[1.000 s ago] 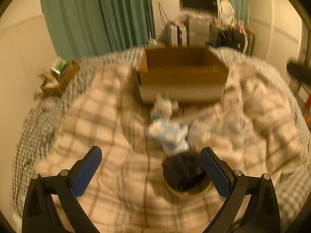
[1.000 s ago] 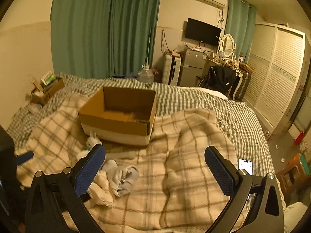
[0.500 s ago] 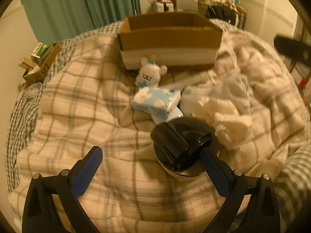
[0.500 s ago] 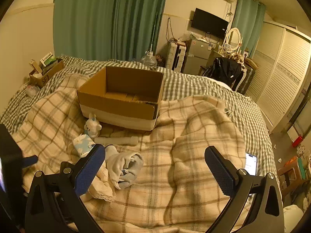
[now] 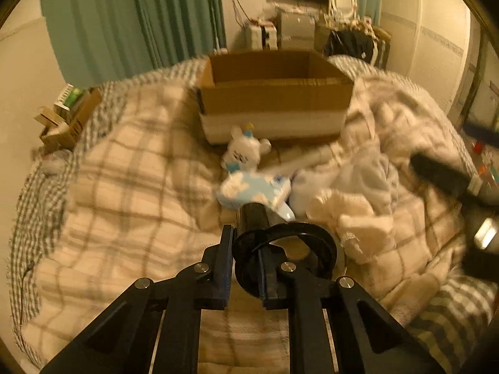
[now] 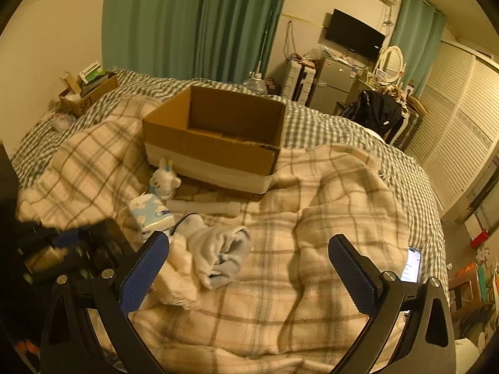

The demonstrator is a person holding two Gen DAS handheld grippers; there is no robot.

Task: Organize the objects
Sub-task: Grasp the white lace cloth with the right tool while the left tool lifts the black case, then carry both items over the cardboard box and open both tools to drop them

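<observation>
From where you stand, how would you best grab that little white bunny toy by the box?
I'd grip the white bunny toy across its round body, coming down from above and slightly from the near side. It stands upright against the cardboard box, so the far side is blocked. The ears look too thin to hold. The right gripper is open and free for this.

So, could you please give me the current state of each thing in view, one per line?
left claw: shut on the black lidded cup.
right claw: open, holding nothing.
black lidded cup: lid flipped up, gripped at its rim.
cardboard box: open, upright, looks empty.
plush toy: upright beside the box.
tissue pack: lying on the blanket.
</observation>
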